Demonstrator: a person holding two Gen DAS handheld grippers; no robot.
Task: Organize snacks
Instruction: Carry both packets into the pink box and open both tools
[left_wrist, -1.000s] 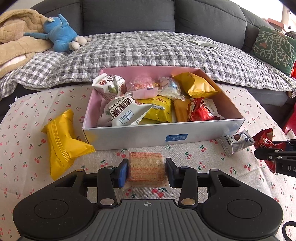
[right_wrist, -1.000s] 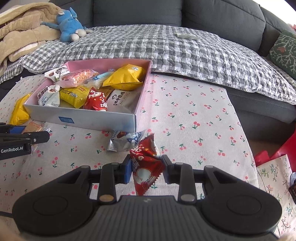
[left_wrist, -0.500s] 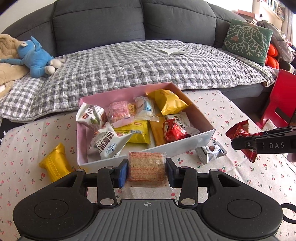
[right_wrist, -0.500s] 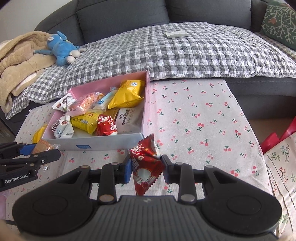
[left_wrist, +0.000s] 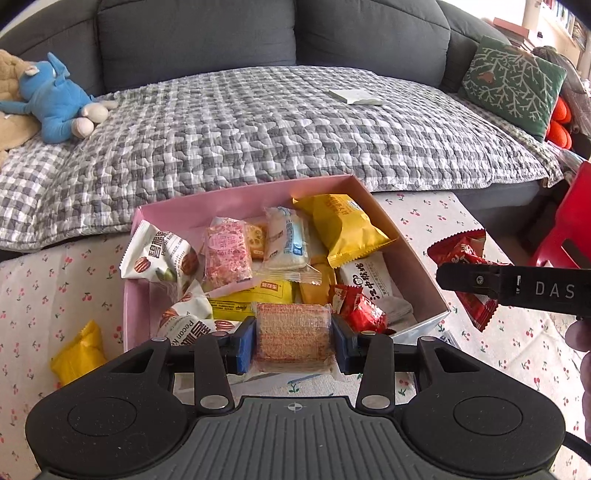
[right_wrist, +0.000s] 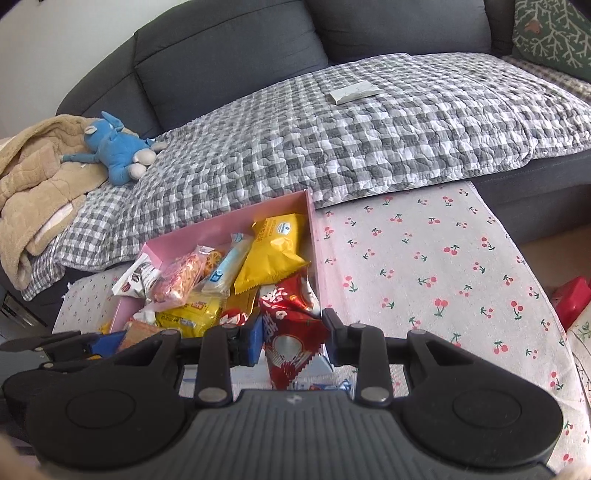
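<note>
Both tools have lifted off the cherry-print desk (right_wrist: 424, 258) toward the pink cardboard box (left_wrist: 236, 201), left tool (left_wrist: 293, 338) pinching the clear-wrapped wafer biscuit (left_wrist: 291, 336), right tool (right_wrist: 291, 338) pinching the red foil snack packet (right_wrist: 291, 332), ready to drop.

Dark grey sofa (left_wrist: 192, 40) under checked quilt (left_wrist: 258, 125), green cushion (left_wrist: 513, 81), daylight from right.

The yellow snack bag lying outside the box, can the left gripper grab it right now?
Probably not yet. The left gripper is already shut on a wafer snack, so its jaws are full. The yellow bag lies uncovered on the tablecloth, left of the pink box.
</note>
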